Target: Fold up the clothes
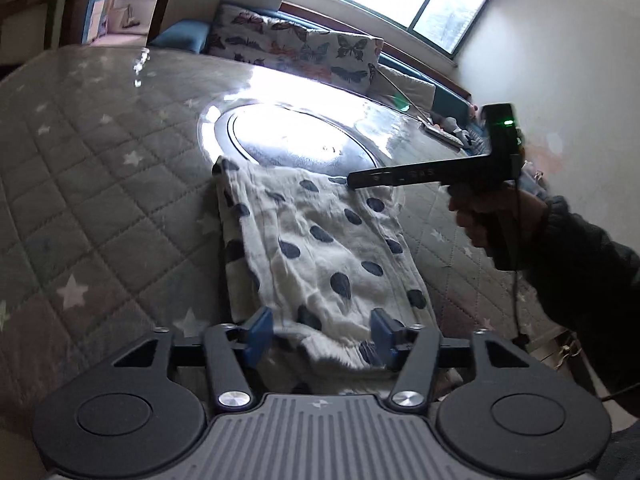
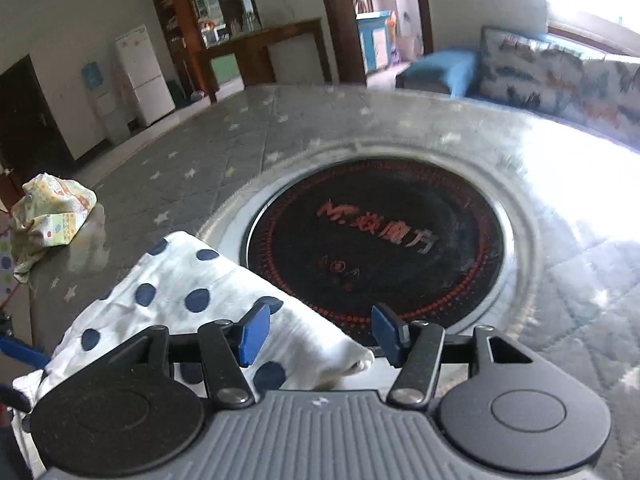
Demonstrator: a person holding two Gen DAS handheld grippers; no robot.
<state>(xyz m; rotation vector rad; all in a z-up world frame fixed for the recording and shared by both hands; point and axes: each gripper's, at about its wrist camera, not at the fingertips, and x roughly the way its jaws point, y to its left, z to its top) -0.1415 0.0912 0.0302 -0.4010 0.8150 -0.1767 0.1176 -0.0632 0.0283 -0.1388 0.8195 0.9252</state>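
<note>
left wrist view: the left gripper point(image 1: 323, 334) stands spread over the near edge of the white folded cloth with dark blue dots point(image 1: 320, 248), not pinching it; the cloth lies on the quilted grey table cover point(image 1: 100, 184).
right wrist view: the right gripper point(image 2: 320, 334) stands spread, its pads clear of the cloth's far corner beside the round black hotplate point(image 2: 376, 252).

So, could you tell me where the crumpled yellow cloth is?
In the right wrist view, the yellow cloth lies far left on the table, beyond the polka-dot garment.
</note>
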